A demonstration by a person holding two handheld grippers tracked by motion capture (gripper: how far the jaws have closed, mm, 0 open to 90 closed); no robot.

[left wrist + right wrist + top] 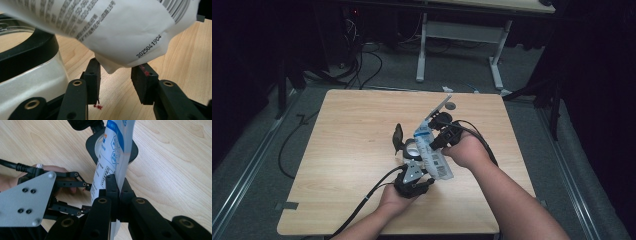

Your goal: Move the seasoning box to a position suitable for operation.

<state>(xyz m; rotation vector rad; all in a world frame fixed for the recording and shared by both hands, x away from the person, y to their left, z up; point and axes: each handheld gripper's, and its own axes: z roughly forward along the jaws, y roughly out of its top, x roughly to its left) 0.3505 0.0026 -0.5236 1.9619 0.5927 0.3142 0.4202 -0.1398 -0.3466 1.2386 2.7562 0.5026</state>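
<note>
Your high view is dim: only the bench (352, 150) catches light from above, the room around it nearly black. Soft shadows, no glare. Gripper views are brighter. In the left gripper view the pouch (120, 30) sits too close, its print blurred; the wood grain in the right gripper view reads sharp.

The worktop (175, 170) is pale wood-grain laminate, smooth with a soft sheen. The pouch (117, 32) looks like thin white plastic film, slightly glossy and creased, printed in black text and a barcode, with blue print on its other face. The jar (32, 77) is clear glass with a black, semi-gloss plastic rim. The left gripper (116, 80) has matt black plastic jaws with brass-coloured rivets; its plate (25, 200) is dull grey metal.
</note>
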